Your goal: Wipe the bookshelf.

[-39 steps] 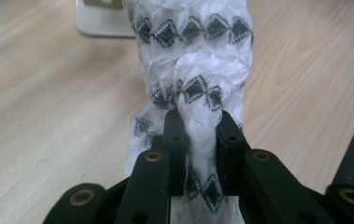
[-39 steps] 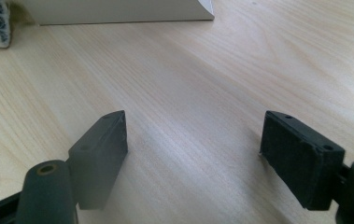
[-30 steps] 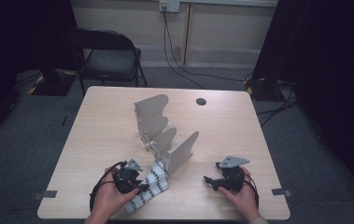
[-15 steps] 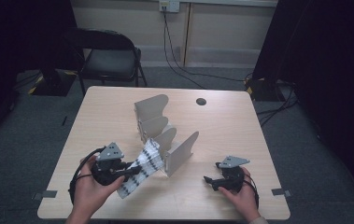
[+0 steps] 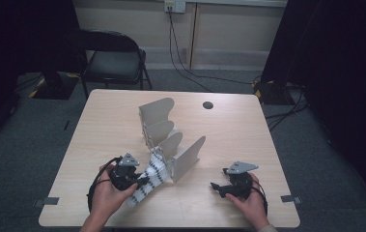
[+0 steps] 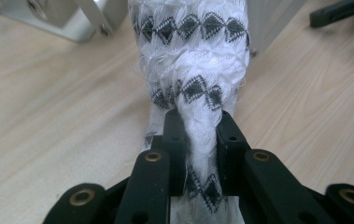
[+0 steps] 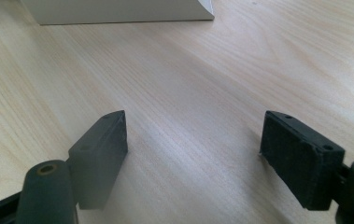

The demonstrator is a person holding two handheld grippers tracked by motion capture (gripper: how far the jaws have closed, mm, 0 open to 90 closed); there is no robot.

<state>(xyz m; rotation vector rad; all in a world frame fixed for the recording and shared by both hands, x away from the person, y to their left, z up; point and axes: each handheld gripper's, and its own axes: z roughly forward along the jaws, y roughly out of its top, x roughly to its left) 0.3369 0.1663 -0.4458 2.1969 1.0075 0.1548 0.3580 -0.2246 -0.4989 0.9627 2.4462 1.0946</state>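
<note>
Fuzzy white sock (image 6: pixel 191 60) with black diamond bands, bunched and pinched tight in the left gripper (image 6: pixel 197 135), trailing up against the grey divider rack (image 5: pixel 171 140). Weave crisp close-up, just stripes from above. Right gripper (image 7: pixel 193 158) gaping over bare table (image 7: pixel 202 70).

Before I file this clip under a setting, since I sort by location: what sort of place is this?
Probably a lab or office room set up for recording, not a home. A plain wooden table stands on grey carpet, a folding chair behind it, with cables running from a wall outlet and dark curtains at the sides.
</note>
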